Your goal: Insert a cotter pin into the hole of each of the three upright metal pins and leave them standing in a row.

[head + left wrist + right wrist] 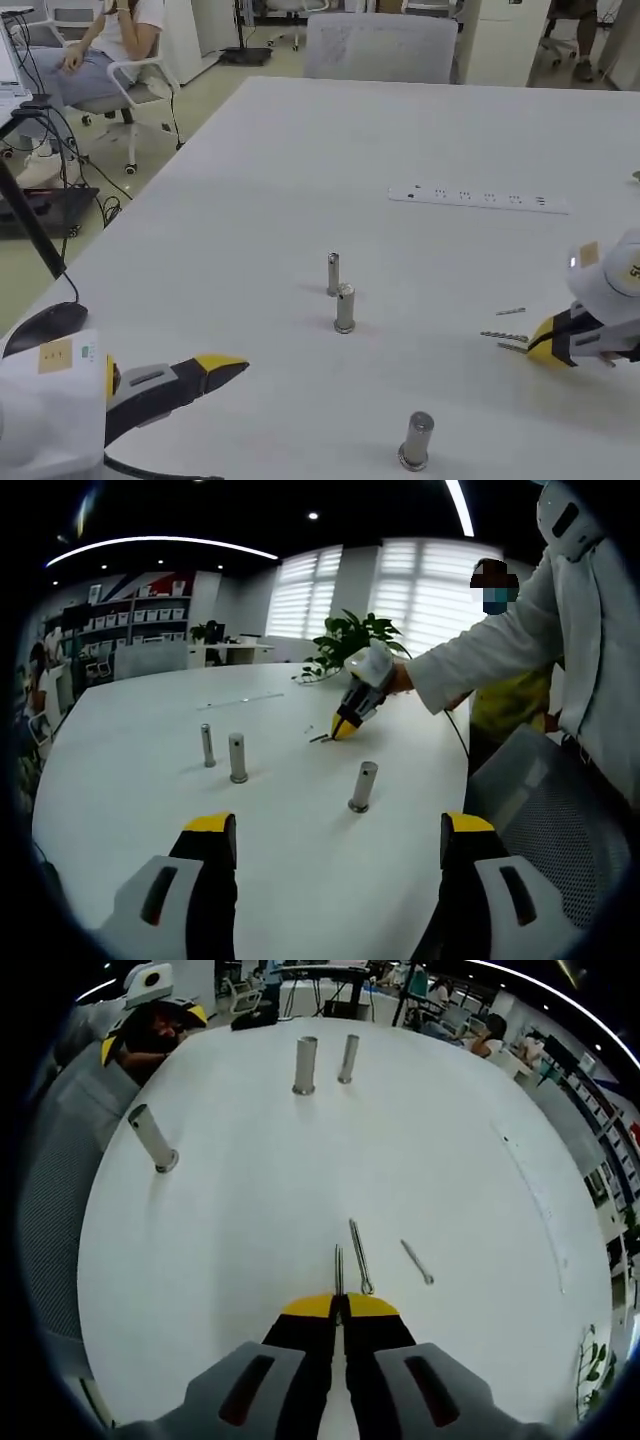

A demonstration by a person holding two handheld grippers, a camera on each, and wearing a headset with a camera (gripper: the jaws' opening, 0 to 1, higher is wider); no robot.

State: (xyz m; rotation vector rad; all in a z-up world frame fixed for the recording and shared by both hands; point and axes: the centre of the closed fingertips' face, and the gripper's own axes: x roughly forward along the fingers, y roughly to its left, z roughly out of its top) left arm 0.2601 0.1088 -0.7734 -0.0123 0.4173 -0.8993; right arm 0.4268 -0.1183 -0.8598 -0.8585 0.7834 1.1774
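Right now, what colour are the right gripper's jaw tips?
Yellow tips, black behind, on the right gripper, shut on a cotter pin; best in right gripper view.

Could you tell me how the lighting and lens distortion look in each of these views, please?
Head view: soft, even light, only faint shadows by the pins on the table; little distortion. Left gripper view: strong fisheye, windows blown out, ceiling light bent into an arc. Right gripper view: table edge curved, cotter pin at the right gripper sharp.

White table (250, 200) with three upright metal pins (345, 308), cotter pins (503, 336), power strip (478, 198)
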